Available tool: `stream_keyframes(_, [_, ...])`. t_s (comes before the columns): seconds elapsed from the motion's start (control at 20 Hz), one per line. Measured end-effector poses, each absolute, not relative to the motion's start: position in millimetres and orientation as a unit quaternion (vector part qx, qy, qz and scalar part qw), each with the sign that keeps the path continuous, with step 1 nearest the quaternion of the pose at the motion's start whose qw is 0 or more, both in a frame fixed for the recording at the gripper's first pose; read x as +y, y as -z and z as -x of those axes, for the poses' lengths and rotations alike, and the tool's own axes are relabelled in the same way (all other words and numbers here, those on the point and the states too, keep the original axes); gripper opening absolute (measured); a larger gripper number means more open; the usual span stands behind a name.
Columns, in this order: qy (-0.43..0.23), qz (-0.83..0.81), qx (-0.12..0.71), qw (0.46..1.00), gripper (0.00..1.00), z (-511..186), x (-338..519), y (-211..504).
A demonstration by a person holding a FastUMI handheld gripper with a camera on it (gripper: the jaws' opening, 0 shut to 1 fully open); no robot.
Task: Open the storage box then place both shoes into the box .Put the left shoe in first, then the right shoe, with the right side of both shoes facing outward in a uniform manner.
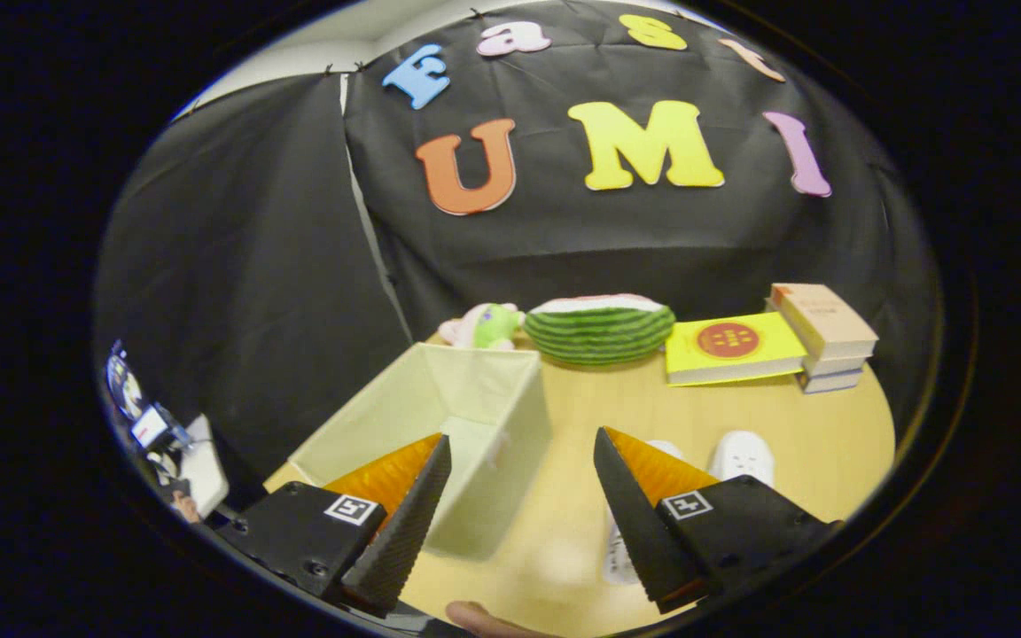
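A pale cream fabric storage box (440,416) stands open on the wooden table (830,434), just ahead of my left finger, and its inside looks bare. Two white shoes lie beside it on the right: one shoe toe (743,456) peeks out beyond my right finger, and another white shoe (617,554) is mostly hidden under that finger. My gripper (519,461) is open and holds nothing, hovering above the table between the box and the shoes. The left finger overlaps the box's near right corner in view.
At the table's far edge lie a watermelon-shaped cushion (600,329), a small pink and green plush toy (482,326), a yellow book (732,346) and a stack of books (822,337). A fingertip (479,618) of a hand shows below the fingers. Equipment sits off the table's left side (151,425).
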State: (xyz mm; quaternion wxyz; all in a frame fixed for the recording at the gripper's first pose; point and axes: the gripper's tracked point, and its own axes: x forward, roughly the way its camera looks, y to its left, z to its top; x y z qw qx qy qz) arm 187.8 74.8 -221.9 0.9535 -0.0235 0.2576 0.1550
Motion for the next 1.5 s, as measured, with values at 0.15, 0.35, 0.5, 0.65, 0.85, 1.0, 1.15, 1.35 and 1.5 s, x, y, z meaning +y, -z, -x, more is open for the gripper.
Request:
stream_keyframes(0.15, [-0.111, 0.052, 0.296, 0.947, 1.00, -197, 21, 265])
stream_keyframes(0.35, [-0.081, 0.050, 0.375, 0.922, 1.00, -181, -19, 320])
stream_keyframes(0.5, [-0.066, 0.047, 0.439, 0.895, 1.00, -173, -31, 345])
stream_keyframes(0.65, [-0.067, 0.060, 0.461, 0.883, 1.00, -178, -33, 350])
stream_keyframes(0.85, [-0.040, 0.085, 0.512, 0.854, 0.84, -174, -50, 370])
stream_keyframes(1.0, [-0.056, 0.115, 0.514, 0.848, 0.69, -187, -47, 383])
stream_keyframes(1.15, [-0.053, 0.093, 0.546, 0.831, 0.43, -195, -32, 400])
stream_keyframes(1.35, [-0.036, 0.094, 0.549, 0.830, 0.13, -192, -33, 392])
stream_keyframes(1.5, [-0.057, 0.009, 0.553, 0.831, 0.06, -185, -20, 384])
